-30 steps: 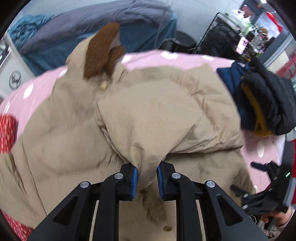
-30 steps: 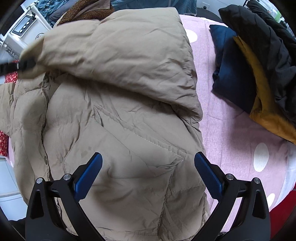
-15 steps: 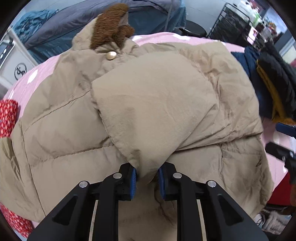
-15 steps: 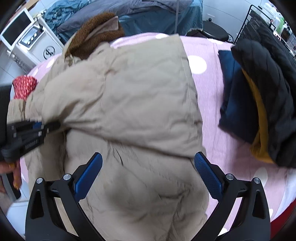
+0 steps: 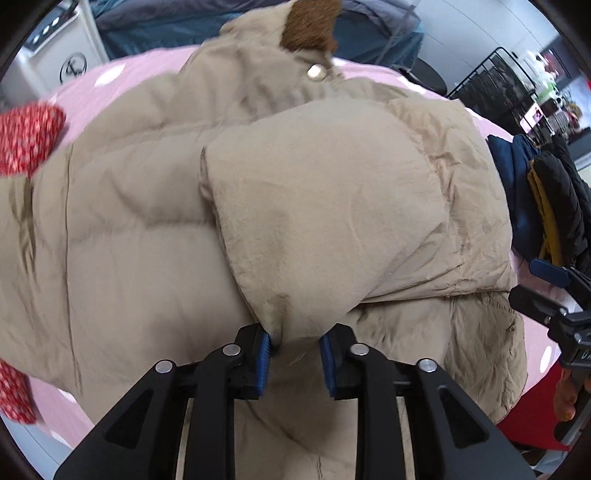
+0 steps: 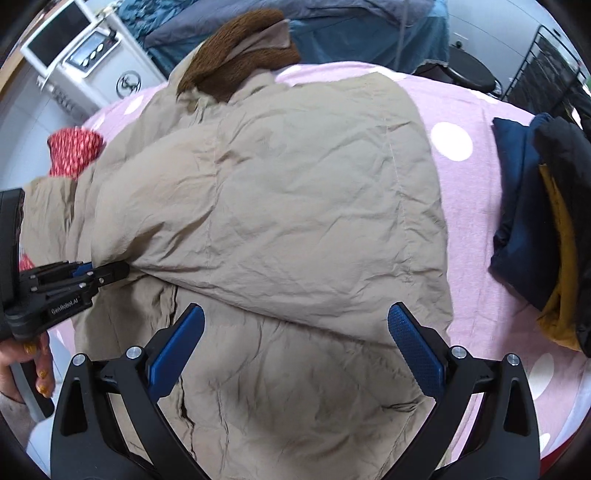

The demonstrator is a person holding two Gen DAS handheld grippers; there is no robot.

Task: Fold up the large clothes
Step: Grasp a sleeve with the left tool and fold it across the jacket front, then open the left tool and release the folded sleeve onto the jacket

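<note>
A large beige padded coat (image 5: 129, 229) with a brown fleece collar (image 5: 312, 24) lies spread on a pink dotted bed (image 6: 476, 206). Its sleeve (image 5: 325, 206) is folded across the coat's body. My left gripper (image 5: 295, 349) holds the sleeve's cuff between its blue pads, with the jaws slightly parted around the cloth. It also shows in the right wrist view (image 6: 94, 273) at the coat's left side. My right gripper (image 6: 295, 343) is wide open and empty above the coat's lower part (image 6: 295, 398). It also shows at the right edge of the left wrist view (image 5: 546, 284).
A pile of navy, mustard and black clothes (image 6: 546, 229) lies on the bed's right side. A red patterned cloth (image 6: 74, 151) lies at the coat's left. A white machine (image 6: 85, 55) and a blue-grey bedding heap (image 6: 332, 26) stand behind. A black rack (image 5: 495, 85) stands far right.
My left gripper has carried the cuff leftward across the coat, and its jaws have loosened a little. My right gripper has pulled back and up, still open.
</note>
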